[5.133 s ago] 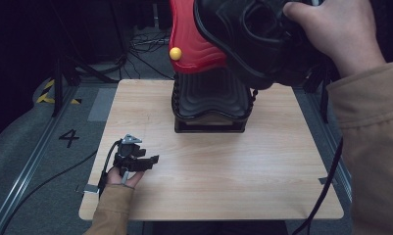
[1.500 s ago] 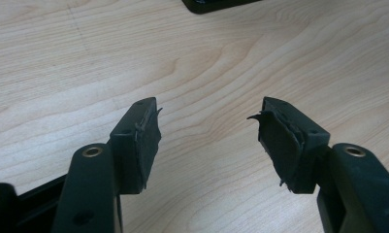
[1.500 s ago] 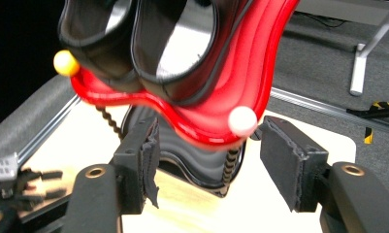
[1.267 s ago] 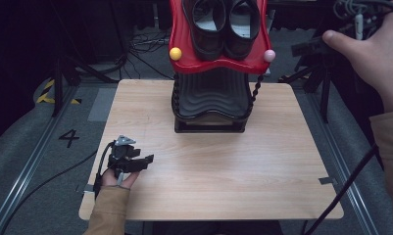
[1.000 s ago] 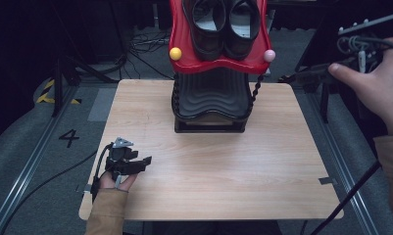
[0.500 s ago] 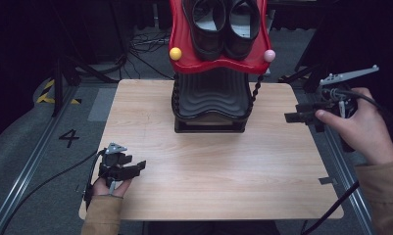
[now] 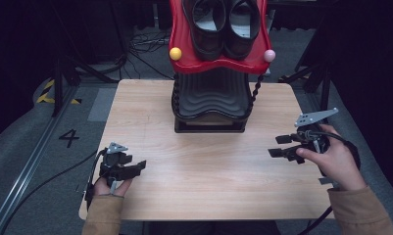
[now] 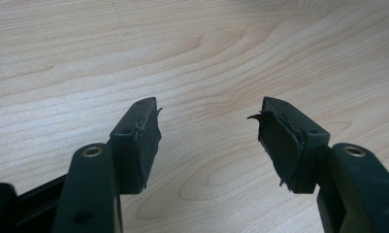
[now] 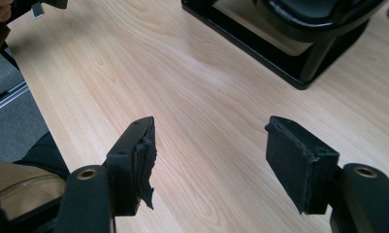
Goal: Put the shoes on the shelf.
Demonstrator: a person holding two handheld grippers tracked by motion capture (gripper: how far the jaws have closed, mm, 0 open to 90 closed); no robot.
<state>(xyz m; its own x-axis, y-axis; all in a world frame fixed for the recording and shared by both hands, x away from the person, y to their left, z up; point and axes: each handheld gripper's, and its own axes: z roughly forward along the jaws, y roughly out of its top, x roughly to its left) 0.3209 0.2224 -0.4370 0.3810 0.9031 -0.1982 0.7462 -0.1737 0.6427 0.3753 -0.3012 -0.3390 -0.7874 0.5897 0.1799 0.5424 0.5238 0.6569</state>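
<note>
Moved since earlier frame: right gripper (image 7: pixel 283 146) brought down to the table (image 7: pixel 208 166), right edge; left gripper (image 7: pixel 135 167) shifted slightly, front-left. Jaws: both sets wide, empty. 2 black shoes (image 7: pixel 226 22) seated on red rack (image 7: pixel 218 63), table rear. Next reach is best made slowly, jaws kept spread.

left gripper (image 7: pixel 135 167): low, jaws wide apart, empty | right gripper (image 7: pixel 277 146): low, jaws wide apart, empty
</note>
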